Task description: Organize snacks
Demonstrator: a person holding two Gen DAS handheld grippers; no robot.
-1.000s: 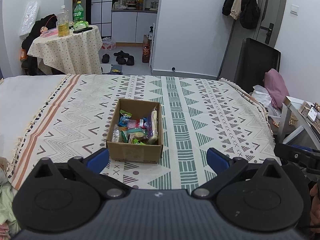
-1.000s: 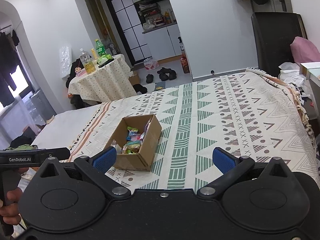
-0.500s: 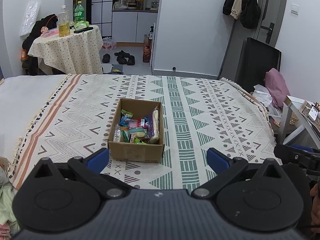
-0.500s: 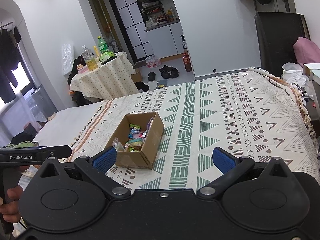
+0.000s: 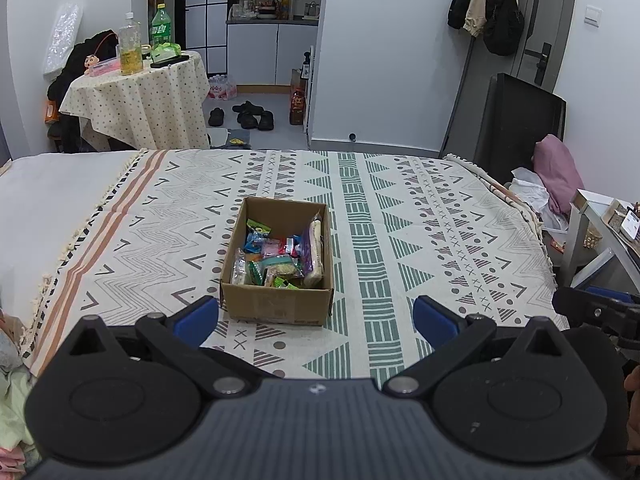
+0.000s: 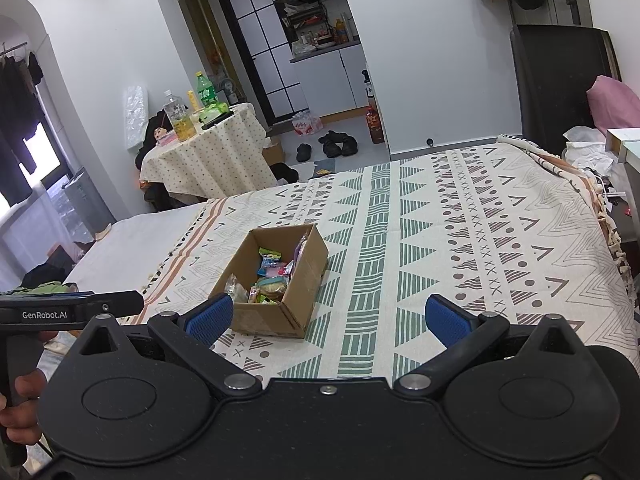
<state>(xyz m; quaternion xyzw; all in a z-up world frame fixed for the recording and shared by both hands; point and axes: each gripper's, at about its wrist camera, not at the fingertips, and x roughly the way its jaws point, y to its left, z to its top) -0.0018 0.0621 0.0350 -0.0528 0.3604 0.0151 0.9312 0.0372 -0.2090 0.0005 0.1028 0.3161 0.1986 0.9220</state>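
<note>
A: What has moved since a second ago?

B: Little — in the left wrist view the cardboard box (image 5: 277,264) sits a touch further right between the blue pads than before, and in the right wrist view it has crept slightly toward the centre. The tongs have shifted a bit; the box itself lies in the same spot on the patterned blanket (image 5: 400,216).

A: Where is the box relative to each pair of tongs?

B: For the left gripper (image 5: 316,316), it lies ahead on the bed, just beyond the fingertips and left of the midline, its near-left corner close to the left pad (image 5: 196,315) in the picture. For the right gripper (image 6: 328,314), it is ahead and to the left, its near end just behind the left pad (image 6: 210,313).

A: And the jaws?

B: Both pairs stand spread wide — nothing held in either.

A: What is in the box?

B: Assorted snacks (image 5: 276,256) in bright wrappers, with a long pale packet against its right wall.

A: Anything else?

B: A hand (image 6: 22,408) holding the left gripper's handle, at the right view's left edge.
</note>
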